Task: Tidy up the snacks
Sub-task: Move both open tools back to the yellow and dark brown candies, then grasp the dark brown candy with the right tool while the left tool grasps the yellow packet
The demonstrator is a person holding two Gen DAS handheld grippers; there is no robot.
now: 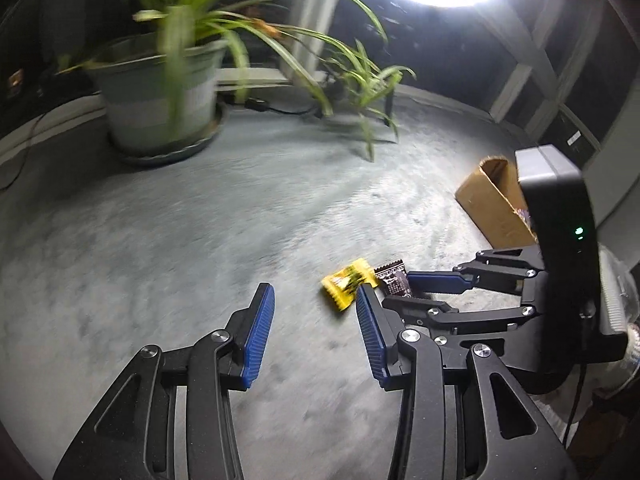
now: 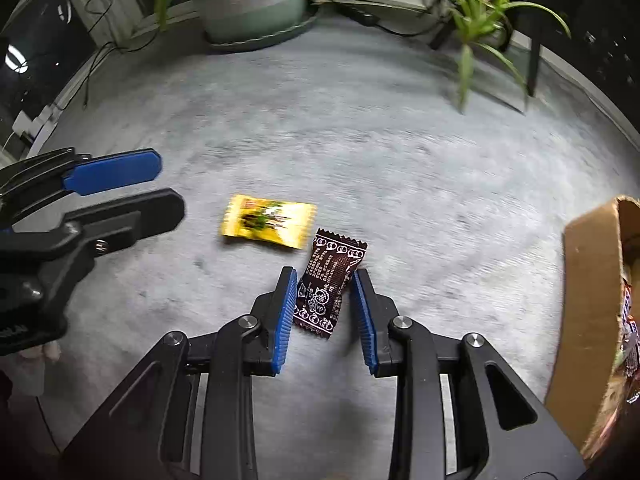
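Right wrist view shows the right gripper (image 2: 324, 300) with jaws partly open around the brown snack (image 2: 330, 280), not yet squeezing it, so it can go into the cardboard box (image 2: 588, 300) at three o'clock, while the left gripper (image 1: 316, 320) waits half open and empty.

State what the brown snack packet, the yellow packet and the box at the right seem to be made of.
Brown snack packet: glossy plastic or foil film, by its sheen, creases and zigzag-cut ends.
Yellow packet: likely similar printed film with crimped ends, though blurred.
Box: matte brown corrugated cardboard, by its dull surface and raw cut edge.
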